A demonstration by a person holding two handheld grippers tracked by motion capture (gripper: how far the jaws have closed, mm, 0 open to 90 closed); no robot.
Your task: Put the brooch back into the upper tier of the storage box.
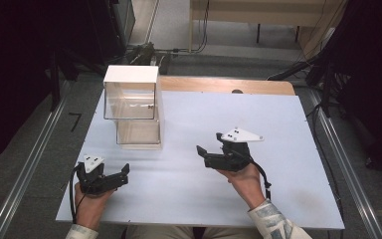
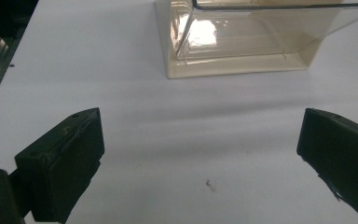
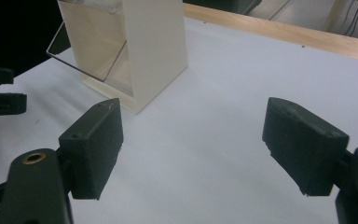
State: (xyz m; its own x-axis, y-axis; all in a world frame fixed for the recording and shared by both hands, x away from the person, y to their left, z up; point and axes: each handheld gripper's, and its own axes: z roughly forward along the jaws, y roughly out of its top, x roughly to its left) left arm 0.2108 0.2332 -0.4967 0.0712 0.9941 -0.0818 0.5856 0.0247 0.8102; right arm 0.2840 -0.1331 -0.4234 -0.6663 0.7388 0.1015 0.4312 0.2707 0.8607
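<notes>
Black jaws of the right gripper (image 3: pixel 193 149) stood wide apart with nothing but bare white tabletop between them. In the high view that gripper (image 1: pixel 205 153) sat in the person's right hand (image 1: pixel 246 178), right of centre, pointing left toward the box. The left gripper (image 2: pixel 200 154) likewise had its jaws spread wide over empty surface; in the high view it (image 1: pixel 124 174) lay near the table's front left corner, held in the left hand (image 1: pixel 90 201). Beyond both, well apart from either, stood the cream box (image 1: pixel 134 107) with a clear front flap, upright on the white table (image 1: pixel 278 124), toward its far left. A wooden edge (image 1: pixel 219 84) ran along the far side.
</notes>
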